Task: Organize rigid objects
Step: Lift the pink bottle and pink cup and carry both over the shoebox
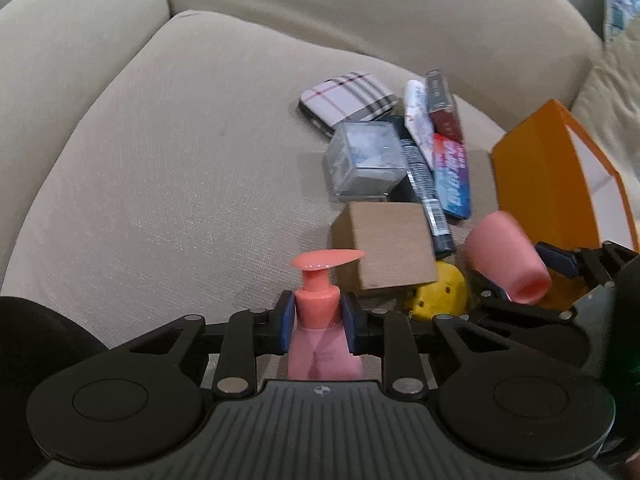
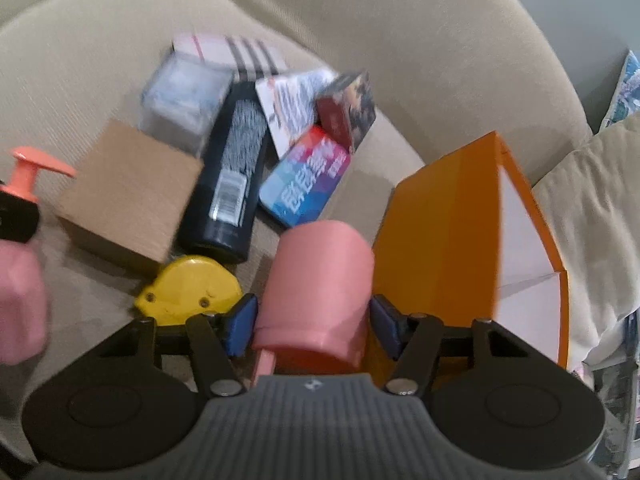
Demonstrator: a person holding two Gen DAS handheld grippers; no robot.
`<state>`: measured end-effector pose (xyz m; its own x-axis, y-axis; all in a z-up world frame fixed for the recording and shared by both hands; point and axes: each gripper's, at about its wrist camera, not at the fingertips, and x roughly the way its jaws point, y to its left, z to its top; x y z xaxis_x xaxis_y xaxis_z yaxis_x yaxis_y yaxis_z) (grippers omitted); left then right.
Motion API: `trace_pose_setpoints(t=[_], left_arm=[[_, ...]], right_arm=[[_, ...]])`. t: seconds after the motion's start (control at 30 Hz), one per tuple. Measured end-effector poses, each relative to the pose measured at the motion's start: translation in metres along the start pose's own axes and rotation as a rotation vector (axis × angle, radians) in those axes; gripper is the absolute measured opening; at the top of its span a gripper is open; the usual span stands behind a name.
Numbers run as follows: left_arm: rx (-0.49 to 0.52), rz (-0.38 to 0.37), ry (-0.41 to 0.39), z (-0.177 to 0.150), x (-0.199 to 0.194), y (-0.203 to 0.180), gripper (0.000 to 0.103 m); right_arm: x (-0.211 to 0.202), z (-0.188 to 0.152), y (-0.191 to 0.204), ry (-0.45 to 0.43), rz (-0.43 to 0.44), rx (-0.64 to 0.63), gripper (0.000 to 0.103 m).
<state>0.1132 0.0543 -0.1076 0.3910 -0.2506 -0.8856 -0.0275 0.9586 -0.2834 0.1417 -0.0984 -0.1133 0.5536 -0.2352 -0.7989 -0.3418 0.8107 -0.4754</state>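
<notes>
Two blue pads of the left gripper (image 1: 319,326) clamped on the coral neck of a pink pump bottle (image 1: 323,344), seen from the left wrist; bottle upright between the fingers, pump head (image 1: 326,259) pointing right, toward a brown cardboard box (image 1: 390,246). Beyond the box, on the beige sofa cushion (image 1: 160,152): clear plastic cube (image 1: 366,162), plaid case (image 1: 348,98) behind it, dark tube (image 1: 428,196) lying lengthwise, blue and red tin (image 1: 452,178), white sachet (image 1: 418,114) and maroon packet (image 1: 444,106) at the far end. Yellow tape measure (image 1: 440,294) tucked just under the cardboard box. Further right, pink cup (image 1: 506,258) tilted on its side, held by the right gripper (image 1: 532,276) close beside an open orange box (image 1: 536,180)

From the right wrist: right gripper (image 2: 314,326) closed around the pink cup (image 2: 320,280), one blue pad against each side of its wall, open mouth toward the camera. Orange box (image 2: 440,232) immediately right of the cup, white inside. Yellow tape measure (image 2: 190,288) just left of the near finger, cardboard box (image 2: 128,188) above it, dark tube (image 2: 232,176) beside that, tin (image 2: 306,182), sachet (image 2: 290,106), maroon packet (image 2: 346,110), clear cube (image 2: 182,94) and plaid case (image 2: 240,54) further back. At the left edge, pink pump bottle (image 2: 20,292) blurred, gripped by the left gripper (image 2: 16,210); picture soft throughout
</notes>
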Motion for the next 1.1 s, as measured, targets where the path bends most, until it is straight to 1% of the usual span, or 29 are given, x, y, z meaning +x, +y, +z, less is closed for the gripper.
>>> trace_pose_setpoints(t=[0.07, 0.2, 0.37, 0.5, 0.63, 0.7, 0.8, 0.87, 0.97, 1.1], left_arm=[[0.019, -0.005, -0.012, -0.003, -0.005, -0.003, 0.027], [0.063, -0.013, -0.042, -0.013, -0.017, -0.007, 0.027], [0.117, -0.053, -0.109, -0.025, -0.032, -0.01, 0.027], [0.169, -0.029, -0.101, -0.036, -0.035, -0.01, 0.027], [0.191, -0.038, -0.106, -0.041, -0.038, -0.007, 0.027], [0.208, -0.039, -0.109, -0.044, -0.038, -0.007, 0.027], [0.225, -0.047, -0.151, -0.047, -0.038, -0.009, 0.027], [0.252, -0.047, -0.166, -0.046, -0.035, -0.012, 0.027], [0.255, -0.057, -0.155, -0.044, -0.032, -0.015, 0.03], [0.294, -0.017, -0.152, -0.047, -0.027, -0.022, 0.031]], right_arm=[[-0.01, -0.001, -0.013, -0.014, 0.101, 0.08, 0.062], [-0.021, -0.006, -0.037, -0.002, 0.28, 0.251, 0.062], [-0.043, -0.021, -0.036, -0.015, 0.371, 0.329, 0.062], [-0.045, -0.031, -0.033, 0.049, 0.515, 0.384, 0.061], [-0.041, -0.039, -0.02, 0.081, 0.539, 0.394, 0.061], [-0.041, -0.045, -0.018, 0.073, 0.542, 0.406, 0.061], [-0.038, -0.056, -0.013, 0.079, 0.525, 0.393, 0.061], [-0.038, -0.065, -0.013, 0.09, 0.521, 0.397, 0.062], [-0.043, -0.078, -0.013, 0.08, 0.532, 0.4, 0.062], [-0.04, -0.086, -0.01, 0.075, 0.545, 0.397, 0.063]])
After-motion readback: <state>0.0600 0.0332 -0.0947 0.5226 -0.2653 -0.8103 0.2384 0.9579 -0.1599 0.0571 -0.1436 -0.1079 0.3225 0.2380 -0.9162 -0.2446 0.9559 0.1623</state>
